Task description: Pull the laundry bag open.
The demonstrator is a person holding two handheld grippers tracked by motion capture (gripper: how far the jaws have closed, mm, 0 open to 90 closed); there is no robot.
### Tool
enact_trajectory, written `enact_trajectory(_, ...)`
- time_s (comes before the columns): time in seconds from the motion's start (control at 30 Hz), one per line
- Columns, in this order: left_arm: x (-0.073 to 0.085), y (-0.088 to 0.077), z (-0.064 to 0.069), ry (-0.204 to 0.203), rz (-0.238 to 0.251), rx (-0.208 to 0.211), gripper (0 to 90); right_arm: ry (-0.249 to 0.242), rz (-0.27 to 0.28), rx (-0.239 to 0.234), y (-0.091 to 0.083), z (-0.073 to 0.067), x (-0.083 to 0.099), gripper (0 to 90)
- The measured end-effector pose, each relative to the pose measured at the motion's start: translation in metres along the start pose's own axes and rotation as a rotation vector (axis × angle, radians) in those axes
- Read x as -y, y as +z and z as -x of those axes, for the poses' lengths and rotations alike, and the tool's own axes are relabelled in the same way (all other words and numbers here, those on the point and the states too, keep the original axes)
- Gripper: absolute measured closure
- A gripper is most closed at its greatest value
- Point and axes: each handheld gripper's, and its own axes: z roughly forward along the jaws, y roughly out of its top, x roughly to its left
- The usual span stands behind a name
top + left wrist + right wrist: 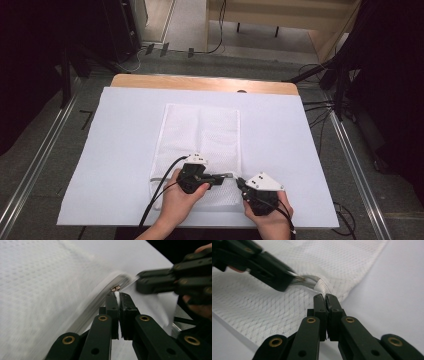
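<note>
- Mesh bag [200, 150], white, lies flat on the white sheet [125, 150] covering the bench [200, 81]; its long axis runs away from the person, its near short edge closest to both hands.
- Zipper track [100, 298] runs along that near edge of the bag, crosswise to the bag's long axis. The zipper pull [115, 288], small and metallic, sits near the bag's near right corner.
- Left gripper [226, 176]: fingers [111, 305] together, clamped on the pull tab; the metal slider shows just past their tips.
- Right gripper [241, 183]: fingers [320, 305] together, pinching the fabric tab [323, 287] at the bag's near right corner, where the zipper ends.
- The two sets of fingertips are very close, nearly meeting at that corner; whether they touch cannot be told.
- Key relation: from the pull, the rest of the track stretches toward the bag's near left corner. The left hand is on the pull, so that hand would travel; the right hand anchors the corner.
- Judgement: any slide must follow the track's line, parallel to the bag's near edge, with the corner held taut.
</note>
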Motion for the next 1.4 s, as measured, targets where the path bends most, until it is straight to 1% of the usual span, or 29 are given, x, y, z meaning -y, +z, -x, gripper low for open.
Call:
enact_trajectory(0.03, 0.002, -0.003, -0.006, -0.025, 0.003, 0.008, 88.2, 0.027, 0.009, -0.011, -0.002, 0.005, 0.000, 89.9)
enact_trajectory(0.07, 0.004, -0.006, -0.010, -0.032, 0.009, 0.003, 88.2, 0.044, 0.020, -0.021, -0.005, 0.010, 0.000, 89.9)
enact_trajectory(0.13, 0.006, -0.013, -0.015, -0.034, 0.014, 0.000, 88.1, 0.054, 0.032, -0.015, -0.008, 0.015, 0.000, 89.9)
enact_trajectory(0.2, 0.007, -0.015, -0.016, -0.029, 0.015, -0.009, 88.1, 0.055, 0.033, -0.020, -0.008, 0.014, 0.000, 89.9)
enact_trajectory(0.23, 0.010, -0.022, -0.017, -0.012, 0.015, -0.036, 88.1, 0.043, 0.026, -0.016, -0.007, 0.011, 0.001, 89.9)
enact_trajectory(0.3, 0.012, -0.026, -0.019, -0.012, 0.013, -0.043, 88.1, 0.038, 0.024, -0.020, -0.006, 0.010, 0.001, 89.9)
enact_trajectory(0.4, 0.019, -0.037, -0.028, -0.032, 0.013, -0.055, 88.1, 0.035, 0.023, -0.018, -0.006, 0.009, 0.000, 89.9)
enact_trajectory(0.43, 0.025, -0.045, -0.034, -0.041, 0.007, -0.070, 88.0, 0.033, 0.022, -0.020, -0.007, 0.009, 0.000, 89.9)
enact_trajectory(0.47, 0.025, -0.045, -0.034, -0.041, 0.007, -0.070, 88.1, 0.032, 0.021, -0.015, -0.007, 0.009, 0.000, 89.9)
enact_trajectory(0.5, 0.028, -0.049, -0.037, -0.043, 0.008, -0.086, 88.1, 0.032, 0.021, -0.015, -0.007, 0.009, 0.000, 89.9)
enact_trajectory(0.53, 0.030, -0.054, -0.040, -0.050, 0.010, -0.095, 88.1, 0.037, 0.019, -0.006, -0.008, 0.009, 0.001, 89.9)
enact_trajectory(0.57, 0.036, -0.065, -0.047, -0.069, 0.015, -0.107, 88.1, 0.041, 0.025, -0.008, -0.009, 0.010, 0.001, 89.9)
enact_trajectory(0.63, 0.039, -0.070, -0.050, -0.067, 0.010, -0.117, 88.0, 0.044, 0.028, -0.003, -0.010, 0.011, 0.000, 89.9)
enact_trajectory(0.67, 0.046, -0.081, -0.056, -0.080, 0.001, -0.122, 88.0, 0.045, 0.030, -0.005, -0.010, 0.012, 0.000, 89.9)
enact_trajectory(0.7, 0.046, -0.081, -0.056, -0.080, 0.001, -0.122, 88.0, 0.045, 0.030, -0.005, -0.010, 0.012, 0.000, 89.9)
enact_trajectory(0.73, 0.052, -0.090, -0.060, -0.080, -0.006, -0.139, 88.0, 0.041, 0.027, -0.005, -0.010, 0.011, 0.000, 89.9)
enact_trajectory(0.77, 0.052, -0.090, -0.060, -0.080, -0.006, -0.139, 88.0, 0.041, 0.027, -0.005, -0.010, 0.011, 0.000, 89.9)
enact_trajectory(0.8, 0.057, -0.099, -0.064, -0.086, -0.010, -0.151, 88.0, 0.045, 0.024, -0.004, -0.010, 0.011, 0.000, 89.9)
enact_trajectory(0.97, 0.068, -0.120, -0.072, -0.096, 0.005, -0.185, 87.9, 0.042, 0.027, -0.004, -0.010, 0.012, 0.001, 89.9)
enact_trajectory(1.0, 0.068, -0.120, -0.072, -0.096, 0.005, -0.185, 88.0, 0.042, 0.027, -0.004, -0.010, 0.012, 0.001, 89.9)
enact_trajectory(1.03, 0.072, -0.128, -0.076, -0.110, 0.022, -0.188, 87.9, 0.044, 0.027, -0.007, -0.011, 0.012, 0.001, 89.9)
enact_trajectory(1.1, 0.073, -0.130, -0.077, -0.117, 0.025, -0.185, 87.9, 0.045, 0.025, -0.007, -0.010, 0.013, 0.001, 89.9)
enact_trajectory(1.13, 0.075, -0.135, -0.078, -0.116, 0.028, -0.204, 87.9, 0.047, 0.018, 0.000, -0.010, 0.013, 0.001, 89.9)
enact_trajectory(1.23, 0.079, -0.140, -0.080, -0.123, 0.032, -0.216, 87.9, 0.050, 0.017, 0.009, -0.010, 0.015, 0.001, 89.9)
enact_trajectory(1.27, 0.080, -0.143, -0.081, -0.129, 0.035, -0.202, 88.0, 0.060, 0.016, 0.015, -0.011, 0.017, 0.002, 89.9)
enact_trajectory(1.3, 0.083, -0.147, -0.081, -0.139, 0.044, -0.190, 88.0, 0.079, 0.023, -0.014, -0.012, 0.021, 0.003, 89.9)
enact_trajectory(1.33, 0.083, -0.147, -0.081, -0.139, 0.044, -0.190, 88.0, 0.079, 0.023, -0.014, -0.012, 0.021, 0.003, 89.9)
enact_trajectory(1.37, 0.083, -0.148, -0.080, -0.127, 0.039, -0.207, 88.0, 0.077, 0.019, -0.019, -0.012, 0.020, 0.003, 89.9)
enact_trajectory(1.4, 0.085, -0.149, -0.078, -0.116, 0.044, -0.225, 87.9, 0.059, 0.015, -0.011, -0.010, 0.016, 0.003, 89.9)
